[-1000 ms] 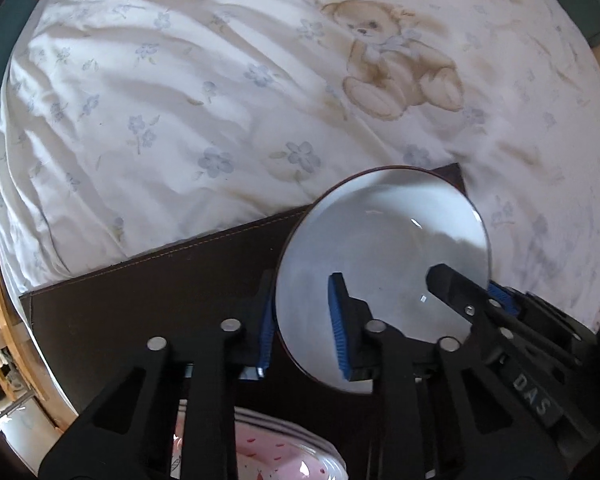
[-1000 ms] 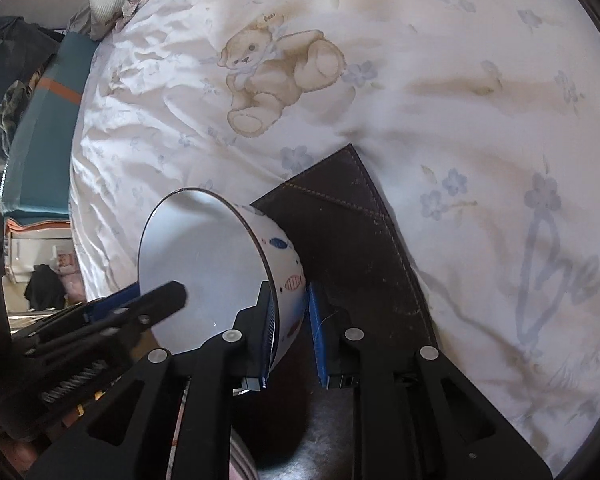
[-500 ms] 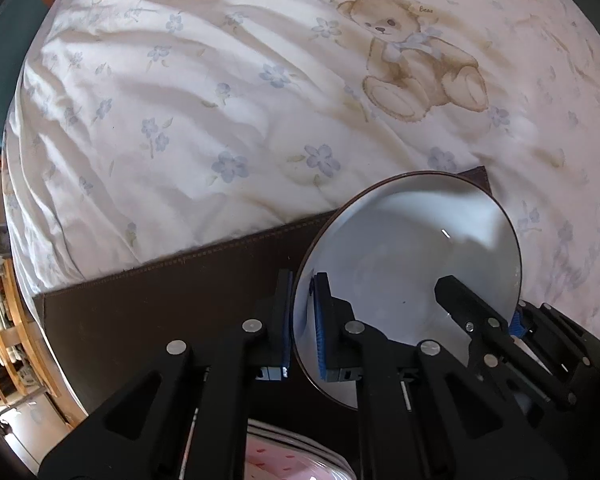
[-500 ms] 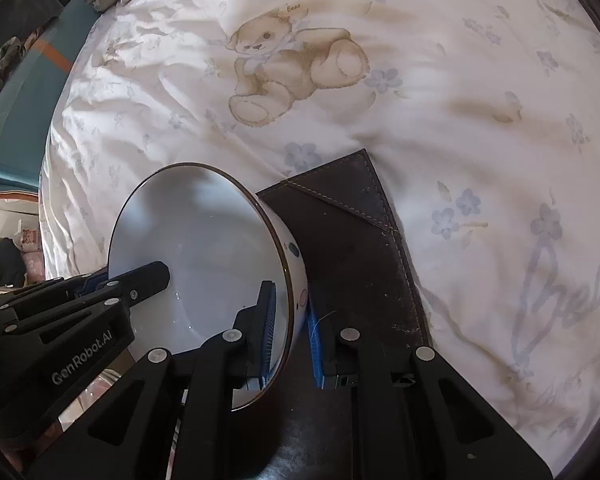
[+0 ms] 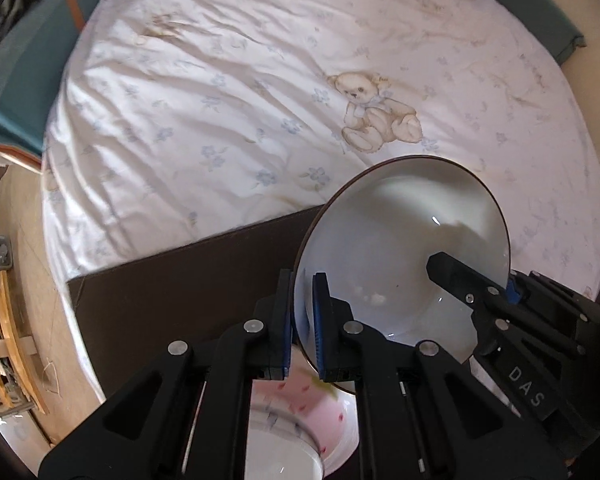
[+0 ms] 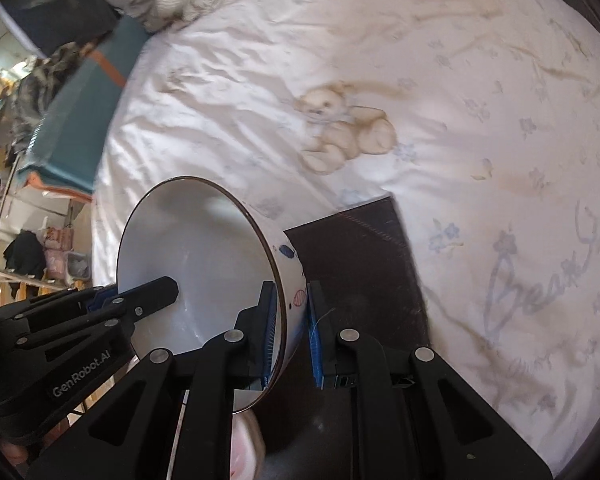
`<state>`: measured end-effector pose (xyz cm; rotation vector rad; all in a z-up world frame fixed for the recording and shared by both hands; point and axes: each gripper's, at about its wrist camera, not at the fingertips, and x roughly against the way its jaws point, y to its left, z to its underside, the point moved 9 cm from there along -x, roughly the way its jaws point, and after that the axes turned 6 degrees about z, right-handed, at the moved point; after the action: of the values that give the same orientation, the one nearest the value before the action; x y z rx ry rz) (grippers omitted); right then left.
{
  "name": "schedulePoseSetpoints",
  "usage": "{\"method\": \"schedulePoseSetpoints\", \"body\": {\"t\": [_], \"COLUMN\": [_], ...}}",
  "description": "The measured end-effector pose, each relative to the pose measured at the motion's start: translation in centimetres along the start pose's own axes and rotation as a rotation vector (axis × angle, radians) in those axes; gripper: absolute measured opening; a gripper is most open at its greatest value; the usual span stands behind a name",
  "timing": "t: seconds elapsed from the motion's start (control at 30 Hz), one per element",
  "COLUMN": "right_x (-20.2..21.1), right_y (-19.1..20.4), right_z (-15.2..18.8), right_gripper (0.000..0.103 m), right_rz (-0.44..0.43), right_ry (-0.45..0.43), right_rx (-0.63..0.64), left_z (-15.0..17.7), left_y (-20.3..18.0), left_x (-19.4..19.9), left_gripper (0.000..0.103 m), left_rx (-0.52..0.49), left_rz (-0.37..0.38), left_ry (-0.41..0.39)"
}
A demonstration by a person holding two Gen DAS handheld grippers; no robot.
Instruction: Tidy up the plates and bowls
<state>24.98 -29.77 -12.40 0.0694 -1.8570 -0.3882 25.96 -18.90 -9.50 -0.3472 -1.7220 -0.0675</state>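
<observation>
- Gripping the white bowl (image 5: pixel 404 248) by opposite rims, my left gripper (image 5: pixel 302 316) and right gripper (image 6: pixel 290 320) both clamped on it.
- Next, I judge: carry it level, lower it gently.

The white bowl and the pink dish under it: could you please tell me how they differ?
The white bowl is plain inside with a dark rim; the pink dish carries small red marks. The bowl is tilted and gripped by the left hand-held gripper and right hand-held gripper; the dish lies free below. Both look glazed.
</observation>
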Motion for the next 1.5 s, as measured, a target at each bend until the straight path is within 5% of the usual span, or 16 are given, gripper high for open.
{"method": "schedulePoseSetpoints", "body": {"t": [0.33, 0.73, 1.0, 1.5], "right_x": [4.2, 4.6, 3.5, 1.9], "right_y": [6.4, 12.1, 13.4, 11.7], "right_z": [4.3, 11.1, 12.6, 14.3], "right_gripper": [0.017, 0.019, 0.020, 0.026], "right_rz": [-0.003, -0.070, -0.049, -0.002], "right_ry": [-0.051, -0.019, -0.042, 0.019], "right_rx": [0.153, 0.259, 0.259, 0.218], "left_z": [7.0, 14.7, 16.1, 16.6], "left_y": [4.1, 8.8, 10.6, 10.0], "left_x": [4.7, 6.4, 4.5, 4.3], "left_gripper": [0.006, 0.005, 0.005, 0.005], "left_rx": [0.092, 0.134, 0.188, 0.149], "left_rz": [0.067, 0.127, 0.176, 0.158], "left_ry": [-0.077, -0.108, -0.120, -0.115]}}
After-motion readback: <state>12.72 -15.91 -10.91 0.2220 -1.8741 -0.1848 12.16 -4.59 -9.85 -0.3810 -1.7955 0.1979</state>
